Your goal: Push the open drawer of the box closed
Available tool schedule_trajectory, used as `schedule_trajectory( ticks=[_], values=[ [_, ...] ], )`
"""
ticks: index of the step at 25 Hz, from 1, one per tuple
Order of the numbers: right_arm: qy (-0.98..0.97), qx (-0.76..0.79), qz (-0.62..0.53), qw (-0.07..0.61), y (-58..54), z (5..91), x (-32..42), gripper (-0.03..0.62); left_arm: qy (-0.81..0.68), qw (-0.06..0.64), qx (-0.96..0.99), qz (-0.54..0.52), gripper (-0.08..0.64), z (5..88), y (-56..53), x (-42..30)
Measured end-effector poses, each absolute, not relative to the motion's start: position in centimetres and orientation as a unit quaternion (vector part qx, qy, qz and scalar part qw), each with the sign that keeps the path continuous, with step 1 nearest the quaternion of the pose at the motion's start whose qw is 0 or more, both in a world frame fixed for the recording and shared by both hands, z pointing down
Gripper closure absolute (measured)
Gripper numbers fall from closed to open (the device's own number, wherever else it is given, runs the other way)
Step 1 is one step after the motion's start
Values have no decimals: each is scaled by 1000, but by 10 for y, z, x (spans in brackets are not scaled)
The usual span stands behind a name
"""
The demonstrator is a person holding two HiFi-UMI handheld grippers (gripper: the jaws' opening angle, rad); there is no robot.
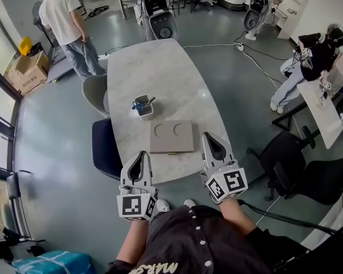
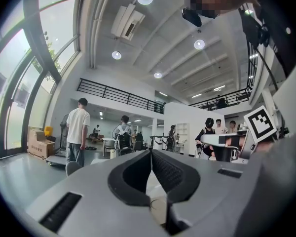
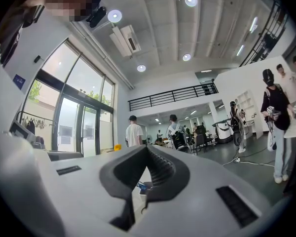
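A flat tan box [image 1: 171, 136] with two round hollows in its top lies on the white marble table [image 1: 160, 73], near the front edge. I cannot make out its drawer from here. My left gripper [image 1: 142, 152] hangs over the table's front edge, just left of the box, its jaws shut on nothing. The right gripper [image 1: 208, 135] sits right of the box, close to its right side, also shut and empty. In the left gripper view the left gripper [image 2: 150, 152] points level across the room. In the right gripper view the right gripper [image 3: 147, 147] does the same.
A small grey cup [image 1: 143, 106] with blue items stands behind the box and shows as the cup [image 3: 143, 187] under the right jaws. A dark blue chair [image 1: 106, 147] and a grey chair [image 1: 94, 93] flank the table's left side. A black chair [image 1: 286, 158] stands right. A person [image 1: 66, 21] stands far left.
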State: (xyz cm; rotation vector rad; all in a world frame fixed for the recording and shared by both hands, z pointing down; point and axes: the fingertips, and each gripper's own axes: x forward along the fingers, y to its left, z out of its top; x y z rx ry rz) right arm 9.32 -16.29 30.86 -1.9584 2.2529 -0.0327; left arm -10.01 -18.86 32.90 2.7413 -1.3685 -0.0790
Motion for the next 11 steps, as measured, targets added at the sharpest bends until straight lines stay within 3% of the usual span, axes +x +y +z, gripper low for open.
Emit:
schedule_trajectory(
  ticks=[11],
  values=[
    [755, -652, -11, 73, -168, 313, 96, 595, -446, 38, 894, -25, 541, 331, -194, -95]
  ],
)
